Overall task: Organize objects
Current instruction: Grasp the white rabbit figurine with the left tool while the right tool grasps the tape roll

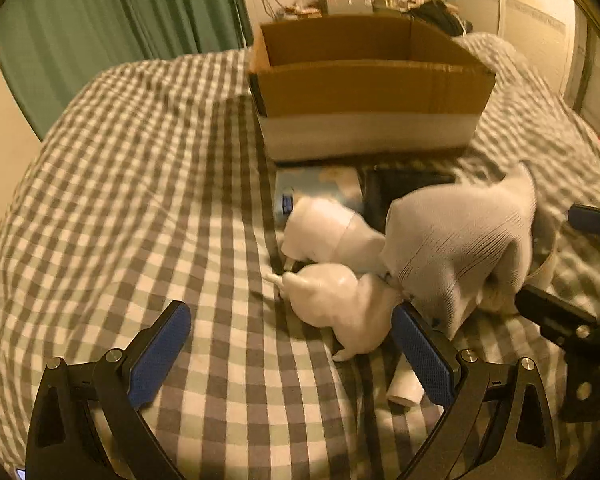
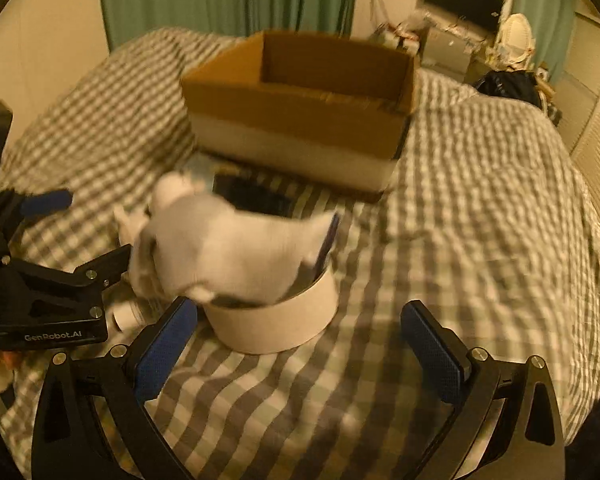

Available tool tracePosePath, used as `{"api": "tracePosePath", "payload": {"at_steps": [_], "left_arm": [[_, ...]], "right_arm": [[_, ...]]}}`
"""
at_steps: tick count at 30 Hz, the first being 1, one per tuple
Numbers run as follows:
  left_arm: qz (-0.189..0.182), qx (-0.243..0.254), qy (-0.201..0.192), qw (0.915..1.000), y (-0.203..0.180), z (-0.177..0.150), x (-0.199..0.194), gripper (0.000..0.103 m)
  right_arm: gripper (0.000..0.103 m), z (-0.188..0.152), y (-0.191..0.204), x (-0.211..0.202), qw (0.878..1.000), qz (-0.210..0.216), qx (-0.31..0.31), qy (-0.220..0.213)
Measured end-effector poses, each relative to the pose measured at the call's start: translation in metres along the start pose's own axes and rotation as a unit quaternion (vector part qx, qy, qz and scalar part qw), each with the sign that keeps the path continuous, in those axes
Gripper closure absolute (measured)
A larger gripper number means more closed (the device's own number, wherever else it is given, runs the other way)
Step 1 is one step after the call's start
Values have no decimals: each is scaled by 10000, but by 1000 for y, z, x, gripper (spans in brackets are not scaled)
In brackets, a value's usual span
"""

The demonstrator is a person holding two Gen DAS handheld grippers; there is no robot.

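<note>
- Left tongs [image 1: 290,354]: jaws spread wide, holding nothing, low over the checked bed cover [image 1: 140,200]; the right-hand pad lies just beside a white cat figurine [image 1: 340,312].
- Right tongs [image 2: 300,350]: jaws likewise wide and empty, set either side of a white round tub [image 2: 276,328] without touching it.
- White sock [image 1: 460,240]: draped over the rim of the tub, one end hanging inside; blurred in both views. Soft, light and limp; it should be pinched at a bunched fold near the middle, since a hold on one tip would leave it trailing.
- Cat figurine: lies on its side on the bed, touching a second white glossy piece [image 1: 328,232] behind it. Probably hard, smooth and breakable; a grip across the body seems safer than one on the thin tail or legs.
- Small white cylinder [image 1: 406,390]: on the bed beneath the left tongs' right-hand finger.
- Flat items: a pale blue booklet [image 1: 320,184] and a dark tablet-like slab [image 1: 408,188] lie between the figurines and the box.
- Cardboard box [image 1: 364,92]: open-topped, beyond the clutter; the likely destination.
</note>
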State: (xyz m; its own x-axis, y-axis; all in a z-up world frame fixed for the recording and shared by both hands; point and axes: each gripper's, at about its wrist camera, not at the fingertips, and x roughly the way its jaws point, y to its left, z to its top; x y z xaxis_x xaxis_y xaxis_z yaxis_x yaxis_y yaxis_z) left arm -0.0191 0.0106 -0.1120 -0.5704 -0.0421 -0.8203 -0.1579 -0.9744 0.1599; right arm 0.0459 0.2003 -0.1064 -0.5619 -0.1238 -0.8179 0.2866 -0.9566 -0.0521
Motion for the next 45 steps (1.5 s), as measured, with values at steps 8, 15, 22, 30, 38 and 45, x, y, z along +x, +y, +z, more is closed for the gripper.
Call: {"api": "tracePosePath", "payload": {"at_steps": [8, 15, 22, 30, 38, 45], "left_arm": [[8, 290, 311, 9991, -14, 1, 16, 0], [-313, 162, 449, 9984, -17, 8, 32, 6], [-589, 212, 457, 9970, -23, 1, 26, 37], [-637, 139, 536, 9964, -26, 0, 23, 37], [-638, 102, 789, 9948, -20, 11, 46, 36], [-792, 86, 658, 9946, -21, 8, 37, 38]], "right_arm": [[30, -3, 6, 13, 9997, 60, -206, 97], [36, -1, 2, 9, 9997, 234, -71, -17], [64, 3, -6, -5, 9985, 422, 178, -310], [36, 2, 0, 10, 9995, 295, 26, 63], [20, 16, 1, 41, 9987, 295, -14, 415], [22, 13, -3, 36, 9991, 320, 94, 263]]}}
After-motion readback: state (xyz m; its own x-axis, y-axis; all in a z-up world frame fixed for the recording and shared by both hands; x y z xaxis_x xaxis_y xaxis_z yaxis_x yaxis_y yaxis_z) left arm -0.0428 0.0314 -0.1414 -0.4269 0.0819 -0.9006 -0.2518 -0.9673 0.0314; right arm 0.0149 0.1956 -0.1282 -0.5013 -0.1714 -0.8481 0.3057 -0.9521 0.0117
